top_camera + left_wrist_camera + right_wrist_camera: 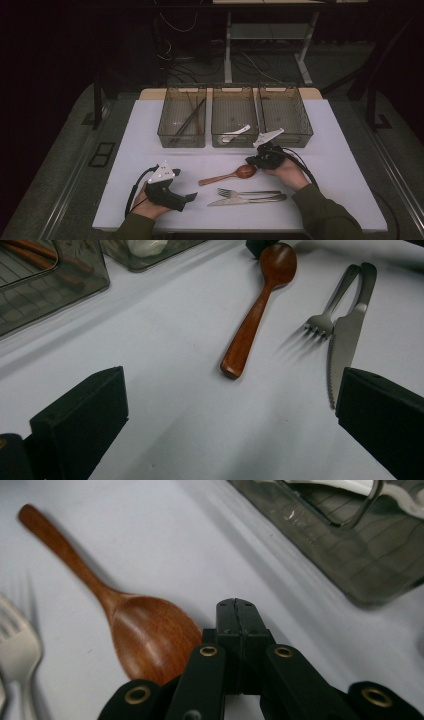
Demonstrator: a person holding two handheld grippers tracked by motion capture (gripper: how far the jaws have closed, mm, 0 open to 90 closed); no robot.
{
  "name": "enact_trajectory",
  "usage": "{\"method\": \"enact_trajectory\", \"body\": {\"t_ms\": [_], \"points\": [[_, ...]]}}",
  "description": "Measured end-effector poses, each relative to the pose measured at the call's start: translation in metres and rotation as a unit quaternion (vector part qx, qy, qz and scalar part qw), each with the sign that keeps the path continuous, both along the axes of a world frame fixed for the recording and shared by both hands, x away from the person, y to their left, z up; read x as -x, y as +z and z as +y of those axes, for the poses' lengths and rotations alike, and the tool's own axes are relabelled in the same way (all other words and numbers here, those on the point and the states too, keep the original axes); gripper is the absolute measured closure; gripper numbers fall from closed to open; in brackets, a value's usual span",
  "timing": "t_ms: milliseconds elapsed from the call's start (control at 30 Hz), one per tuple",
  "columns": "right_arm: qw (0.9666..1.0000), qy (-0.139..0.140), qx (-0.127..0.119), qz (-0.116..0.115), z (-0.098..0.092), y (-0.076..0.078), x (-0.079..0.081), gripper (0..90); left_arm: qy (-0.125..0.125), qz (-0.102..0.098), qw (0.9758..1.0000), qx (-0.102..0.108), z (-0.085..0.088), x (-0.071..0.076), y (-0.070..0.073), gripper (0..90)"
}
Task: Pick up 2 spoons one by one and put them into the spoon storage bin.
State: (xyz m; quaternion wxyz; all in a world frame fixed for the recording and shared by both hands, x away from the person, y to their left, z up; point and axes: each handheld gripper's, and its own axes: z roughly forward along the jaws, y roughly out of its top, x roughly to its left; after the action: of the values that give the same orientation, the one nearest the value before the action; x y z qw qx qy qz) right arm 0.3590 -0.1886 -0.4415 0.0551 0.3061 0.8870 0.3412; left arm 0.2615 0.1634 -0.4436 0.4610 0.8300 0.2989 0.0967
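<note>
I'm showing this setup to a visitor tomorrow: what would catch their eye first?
Probably the wooden spoon lying mid-table on the white table, its bowl right beside the shut right gripper. Just nearer the person lie a fork and knife side by side. Behind stand three smoky bins; the left one holds chopsticks.

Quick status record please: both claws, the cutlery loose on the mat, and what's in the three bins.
left claw: open, holding nothing, near the mat's front left
right claw: shut, empty, tips beside the wooden spoon's bowl
wooden spoon: flat on mat, mid-table
fork: on mat, touching the knife
knife: nearest the front edge
left bin: chopsticks
middle bin: white spoon
right bin: contents unclear
</note>
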Motion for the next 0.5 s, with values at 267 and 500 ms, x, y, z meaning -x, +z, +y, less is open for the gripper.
{"method": "enact_trajectory", "body": {"t_ms": [267,500], "points": [[0.9996,-0.009,-0.024,-0.007,-0.013,0.013,0.008,69.4,-0.001,0.000,1.0000,0.001,0.000,0.000,0.000,0.0],[0.9991,0.014,-0.040,0.004,-0.016,0.011,0.017,48.8,-0.003,0.000,1.0000,-0.001,0.000,0.000,0.000,0.0]]}}
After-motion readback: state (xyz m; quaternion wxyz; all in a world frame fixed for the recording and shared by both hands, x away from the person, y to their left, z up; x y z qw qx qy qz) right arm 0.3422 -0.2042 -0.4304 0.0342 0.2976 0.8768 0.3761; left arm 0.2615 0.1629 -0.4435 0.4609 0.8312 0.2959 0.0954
